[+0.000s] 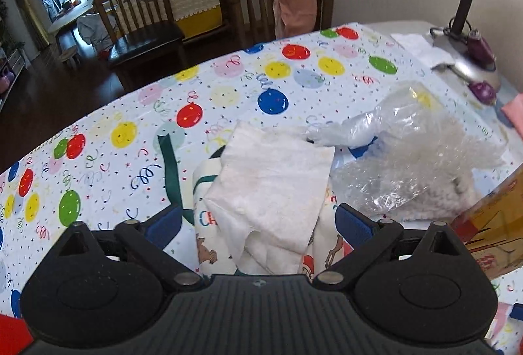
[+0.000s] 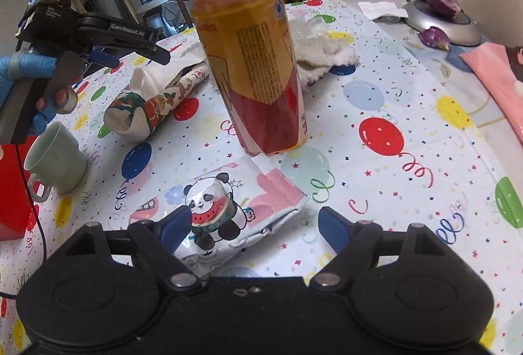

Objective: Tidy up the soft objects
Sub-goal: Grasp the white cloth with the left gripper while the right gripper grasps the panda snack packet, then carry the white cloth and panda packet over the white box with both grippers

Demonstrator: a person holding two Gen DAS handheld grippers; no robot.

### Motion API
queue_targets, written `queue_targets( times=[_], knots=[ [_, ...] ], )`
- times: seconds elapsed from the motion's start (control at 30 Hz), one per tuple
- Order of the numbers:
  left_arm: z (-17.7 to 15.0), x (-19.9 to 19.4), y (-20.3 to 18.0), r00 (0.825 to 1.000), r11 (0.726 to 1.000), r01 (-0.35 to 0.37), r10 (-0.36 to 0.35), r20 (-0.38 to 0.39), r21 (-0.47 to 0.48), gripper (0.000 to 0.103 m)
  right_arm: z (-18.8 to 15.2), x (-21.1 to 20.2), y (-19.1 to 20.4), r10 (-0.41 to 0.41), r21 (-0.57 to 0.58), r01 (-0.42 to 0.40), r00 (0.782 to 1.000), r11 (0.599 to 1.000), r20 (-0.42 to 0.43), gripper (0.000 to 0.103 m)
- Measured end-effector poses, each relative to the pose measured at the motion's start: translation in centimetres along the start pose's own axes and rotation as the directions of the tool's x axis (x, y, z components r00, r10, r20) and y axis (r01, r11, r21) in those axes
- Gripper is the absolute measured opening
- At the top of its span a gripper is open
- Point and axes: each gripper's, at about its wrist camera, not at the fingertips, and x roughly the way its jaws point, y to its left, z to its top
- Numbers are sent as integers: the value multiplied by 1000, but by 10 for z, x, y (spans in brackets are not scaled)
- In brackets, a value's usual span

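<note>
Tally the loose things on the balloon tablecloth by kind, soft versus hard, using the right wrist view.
Soft: 4 - panda tissue pack, Christmas-print tissue pack, white fluffy cloth, pink cloth.
Hard: 2 - drink bottle, green mug.
Total: 6.

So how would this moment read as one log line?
left gripper: open over white tissue | right gripper: open at panda pack | nothing held

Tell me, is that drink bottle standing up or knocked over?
Upright. The bottle stands on its base on the balloon tablecloth, cap on top, behind the panda packet.
</note>
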Motion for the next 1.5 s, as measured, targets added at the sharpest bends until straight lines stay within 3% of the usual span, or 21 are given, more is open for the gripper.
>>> queue_targets(
  times=[0.17,0.43,0.53,0.6,0.73,0.77,0.87,1.5],
  knots=[
    [-4,11,-9,1000,999,7,-6,-14,35,89,1,12,0,8,12,-8,1000,1000,-22,81],
    [-11,22,-17,999,997,-21,24,-33,72,52,3,19,5,11,13,-10,1000,1000,-15,75],
    [-12,22,-18,999,995,-39,42,-33,87,34,3,19,8,0,7,0,1000,1000,-6,65],
    [-12,21,-18,998,995,-54,57,-31,90,33,3,18,8,-5,6,5,1000,1000,0,58],
    [-13,16,-14,998,996,-53,55,-18,74,21,3,16,9,-13,8,13,1000,1000,21,41],
    [-12,15,-12,998,996,-55,56,-16,68,20,3,15,9,-20,6,20,999,1000,30,30],
    [-11,8,-6,999,999,-43,44,-5,31,18,5,11,9,-10,10,10,999,1000,52,23],
    [-18,-73,21,995,993,73,-66,74,-96,18,6,-51,19,35,-37,-27,976,999,214,7]
  ],
)
